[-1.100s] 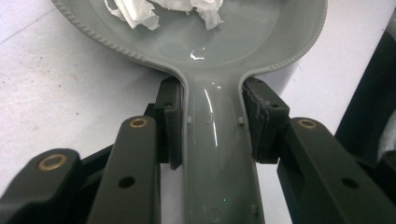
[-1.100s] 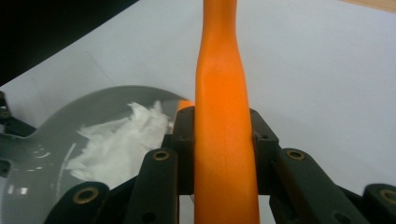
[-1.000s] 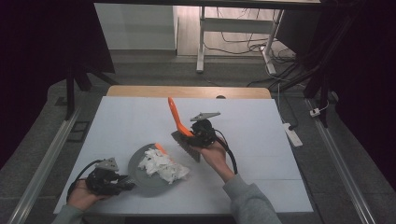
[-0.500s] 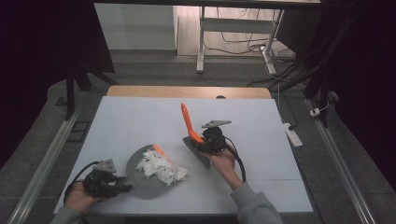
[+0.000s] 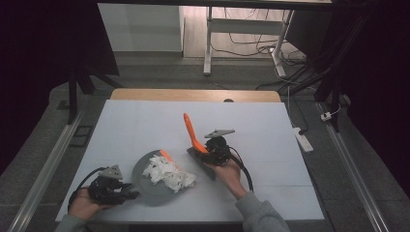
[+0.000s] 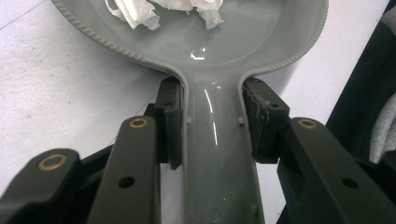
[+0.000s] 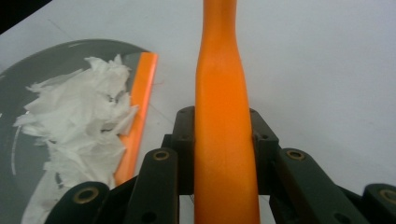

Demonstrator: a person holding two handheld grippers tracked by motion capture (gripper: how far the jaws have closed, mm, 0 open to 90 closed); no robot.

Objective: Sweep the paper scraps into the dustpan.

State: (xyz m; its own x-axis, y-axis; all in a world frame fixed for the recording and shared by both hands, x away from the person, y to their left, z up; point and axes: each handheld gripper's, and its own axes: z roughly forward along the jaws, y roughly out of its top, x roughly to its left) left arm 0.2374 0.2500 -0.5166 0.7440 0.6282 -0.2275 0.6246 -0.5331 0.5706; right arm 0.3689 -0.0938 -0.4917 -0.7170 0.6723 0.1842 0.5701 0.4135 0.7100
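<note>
The left gripper (image 5: 126,193) has its fingers clamped on the dustpan (image 5: 150,186) handle, pan flat on the tabletop (image 5: 270,140). The crumpled paper (image 5: 169,174) already lies in the pan. The right gripper (image 5: 205,153) grips the orange brush (image 5: 192,133), apparently setting it aside; emptying remains.

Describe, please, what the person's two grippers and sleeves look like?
Both the left gripper and the right gripper are black, with brass-coloured pivot rivets, a grey three-cornered plate on top and a trailing black cable. The sleeves are grey.
</note>
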